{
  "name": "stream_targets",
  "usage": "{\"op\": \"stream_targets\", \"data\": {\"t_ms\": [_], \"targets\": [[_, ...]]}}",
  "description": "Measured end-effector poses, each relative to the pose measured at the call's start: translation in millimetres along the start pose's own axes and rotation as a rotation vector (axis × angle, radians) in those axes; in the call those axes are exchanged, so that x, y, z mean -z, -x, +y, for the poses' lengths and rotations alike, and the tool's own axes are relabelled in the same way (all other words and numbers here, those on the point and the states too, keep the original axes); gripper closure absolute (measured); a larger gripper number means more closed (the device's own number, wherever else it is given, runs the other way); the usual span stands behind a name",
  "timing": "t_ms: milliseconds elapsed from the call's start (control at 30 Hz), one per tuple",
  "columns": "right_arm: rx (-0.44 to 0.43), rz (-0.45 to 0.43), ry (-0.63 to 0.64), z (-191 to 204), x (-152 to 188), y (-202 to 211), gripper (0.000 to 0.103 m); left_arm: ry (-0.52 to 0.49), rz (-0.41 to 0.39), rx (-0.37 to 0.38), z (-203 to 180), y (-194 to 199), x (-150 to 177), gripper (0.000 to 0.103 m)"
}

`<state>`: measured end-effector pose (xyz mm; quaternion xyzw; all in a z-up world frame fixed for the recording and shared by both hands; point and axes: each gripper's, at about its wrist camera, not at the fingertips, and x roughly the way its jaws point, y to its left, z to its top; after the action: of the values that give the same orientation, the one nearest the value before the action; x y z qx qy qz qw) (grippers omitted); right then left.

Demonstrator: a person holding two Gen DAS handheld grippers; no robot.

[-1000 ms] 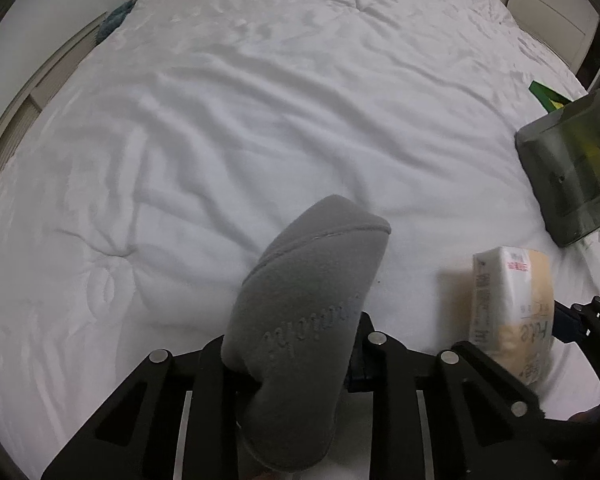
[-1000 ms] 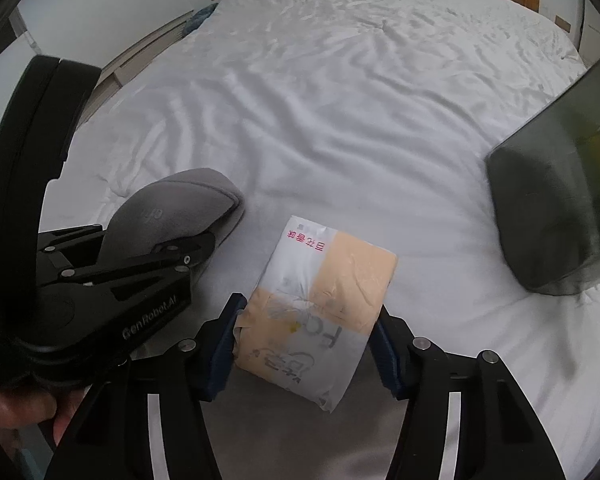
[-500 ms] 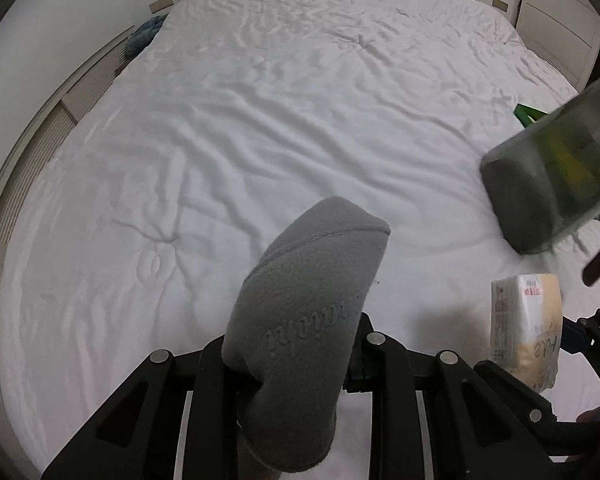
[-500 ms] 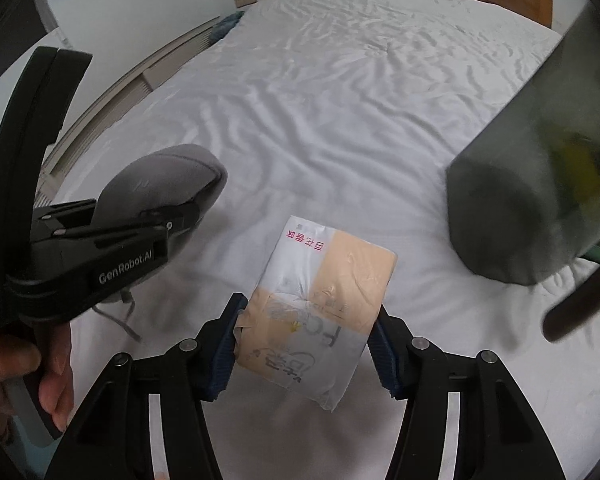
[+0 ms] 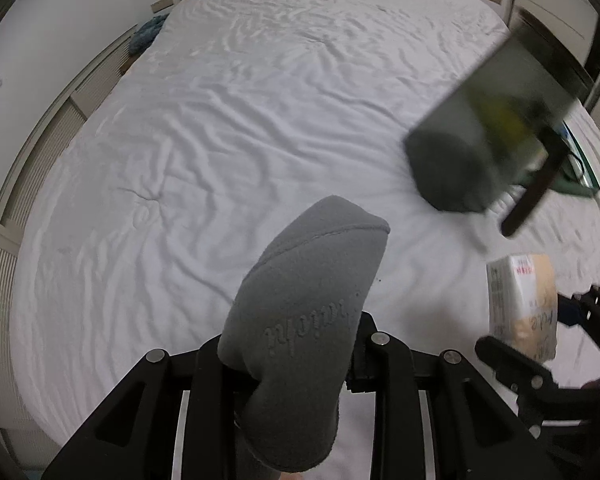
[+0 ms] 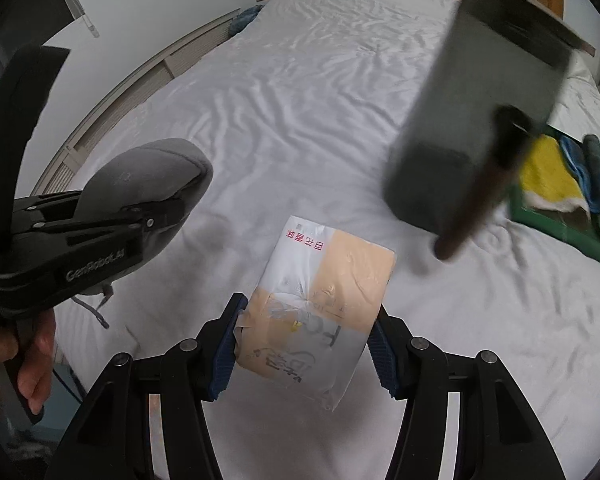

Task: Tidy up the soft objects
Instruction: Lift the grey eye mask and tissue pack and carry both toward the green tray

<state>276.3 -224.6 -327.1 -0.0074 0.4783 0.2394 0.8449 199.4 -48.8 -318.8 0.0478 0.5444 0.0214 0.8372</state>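
Left wrist view: the left gripper point(image 5: 288, 364) holds its jaws narrow, clamped on a grey fleece slipper point(image 5: 300, 320), which stands toe-up above the near part of the bed point(image 5: 240, 128). The slipper is soft, matte and rounded, with an embossed script on its face. The jaws have just been opening slightly, yet the slipper remains pinched between them. Toward the bed's right edge sits a dark grey fabric storage bin point(image 5: 472, 152), blurred, with a dark strap handle. Right wrist view: the right gripper point(image 6: 304, 344) holds its jaws about half wide, with the blue ribbed pads pressed on a soft tissue pack point(image 6: 320, 304), a glossy plastic-wrapped block in white and tan with red print. The pack is held above the near part of the white, wrinkled quilted cover. The bin stands ahead and to the right; beyond it, at the bed's right edge, a green tray point(image 6: 556, 224) carries yellow and blue cloths. Judged step: both items are in carry toward the bin. The next move calls for bringing each gripper over the bin's open top before release; the opening is not clearly visible here.
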Motion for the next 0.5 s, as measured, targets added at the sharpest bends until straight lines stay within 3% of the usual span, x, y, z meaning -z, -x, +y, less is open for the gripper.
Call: {"op": "stream_targets", "data": {"t_ms": [267,500], "targets": [[0.045,0.039,-0.006,-60.1,27.4,46.8,0.047,-0.028,0.061,0.068,-77.4,11.4,16.9,0.078],[0.12,0.055,-0.06,-133.9,52.6,91.3,0.047,-0.088,0.087,0.146,-161.7,13.5,8.2,0.078]]}}
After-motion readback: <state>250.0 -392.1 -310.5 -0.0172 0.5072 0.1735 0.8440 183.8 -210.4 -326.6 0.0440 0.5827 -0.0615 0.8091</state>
